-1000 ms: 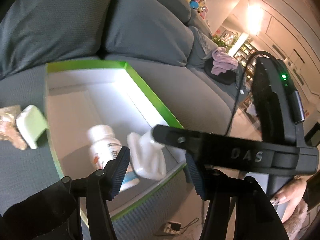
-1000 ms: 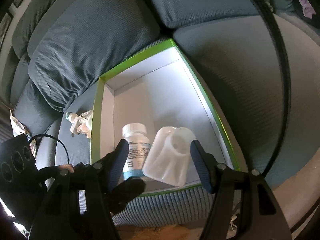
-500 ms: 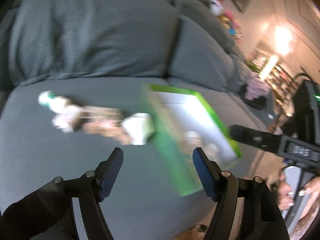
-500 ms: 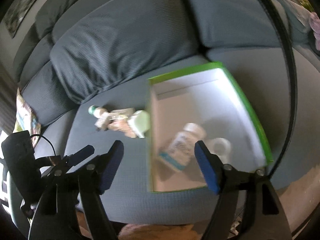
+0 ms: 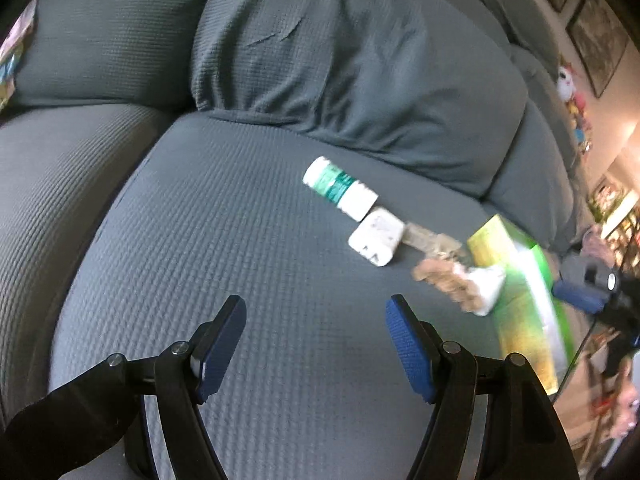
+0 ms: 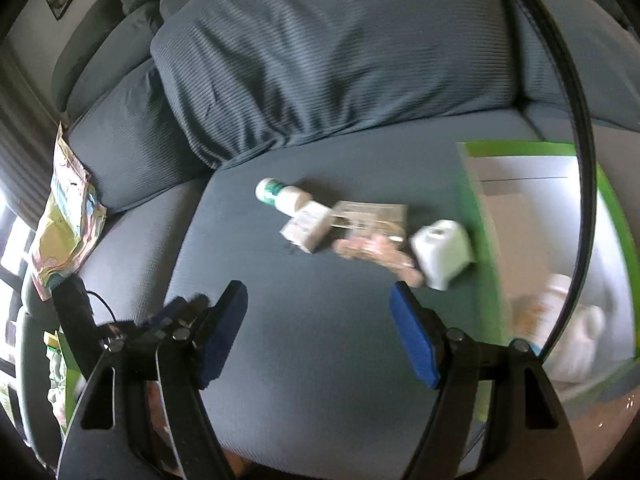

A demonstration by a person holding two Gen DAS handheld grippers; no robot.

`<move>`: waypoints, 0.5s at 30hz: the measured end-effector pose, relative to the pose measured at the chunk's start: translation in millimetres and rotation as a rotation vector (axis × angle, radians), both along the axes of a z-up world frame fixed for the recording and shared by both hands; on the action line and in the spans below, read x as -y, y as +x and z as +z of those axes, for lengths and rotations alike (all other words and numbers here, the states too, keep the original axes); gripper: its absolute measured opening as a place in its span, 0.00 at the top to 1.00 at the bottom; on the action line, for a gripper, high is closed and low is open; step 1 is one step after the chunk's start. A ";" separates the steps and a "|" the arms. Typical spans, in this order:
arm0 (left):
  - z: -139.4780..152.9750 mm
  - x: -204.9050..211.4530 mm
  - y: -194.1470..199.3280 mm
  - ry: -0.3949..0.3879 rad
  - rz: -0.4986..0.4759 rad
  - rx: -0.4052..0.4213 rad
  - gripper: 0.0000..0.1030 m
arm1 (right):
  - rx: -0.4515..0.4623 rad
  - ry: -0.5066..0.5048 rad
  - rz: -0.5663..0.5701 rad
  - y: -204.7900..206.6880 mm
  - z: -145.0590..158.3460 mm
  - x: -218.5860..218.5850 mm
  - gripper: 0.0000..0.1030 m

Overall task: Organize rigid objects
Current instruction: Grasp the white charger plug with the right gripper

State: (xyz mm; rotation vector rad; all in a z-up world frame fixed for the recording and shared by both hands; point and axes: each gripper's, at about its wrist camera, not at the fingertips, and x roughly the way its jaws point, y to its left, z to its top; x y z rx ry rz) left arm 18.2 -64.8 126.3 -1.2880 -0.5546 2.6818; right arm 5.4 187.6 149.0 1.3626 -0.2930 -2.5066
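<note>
Several loose items lie in a row on the grey sofa cushion: a white bottle with a green label (image 5: 340, 190) (image 6: 280, 196), a white plug adapter (image 5: 376, 236) (image 6: 306, 226), a clear flat packet (image 6: 372, 216), a tan snack packet (image 5: 444, 276) and a white plastic piece (image 6: 442, 254). To their right stands the green-rimmed box (image 5: 520, 280) (image 6: 484, 240), holding a pill bottle (image 6: 548, 312) and a white cup (image 6: 580, 344). My left gripper (image 5: 316, 320) and right gripper (image 6: 318, 312) hover over bare cushion in front of the row, both open with nothing between their fingers.
A back cushion (image 6: 340, 60) rises right behind the items. At the sofa's left end a colourful bag (image 6: 64, 216) leans against the arm. A black cable (image 6: 576, 160) arcs across the right wrist view, over the box. Bare seat fabric lies under both grippers.
Both grippers have swung left, away from the box and over the cushion with the loose items. Their jaws stand wider than a second ago. The pill bottle and cup stayed in the box.
</note>
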 end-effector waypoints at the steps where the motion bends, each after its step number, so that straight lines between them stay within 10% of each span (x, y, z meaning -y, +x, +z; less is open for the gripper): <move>1: -3.3 0.3 -2.8 -0.009 -0.003 0.006 0.30 | 0.006 0.003 0.001 -6.2 -5.0 9.8 0.29; 15: -7.1 24.2 -1.5 -0.064 0.057 0.018 0.30 | 0.150 0.133 -0.115 -86.7 -90.2 81.3 0.31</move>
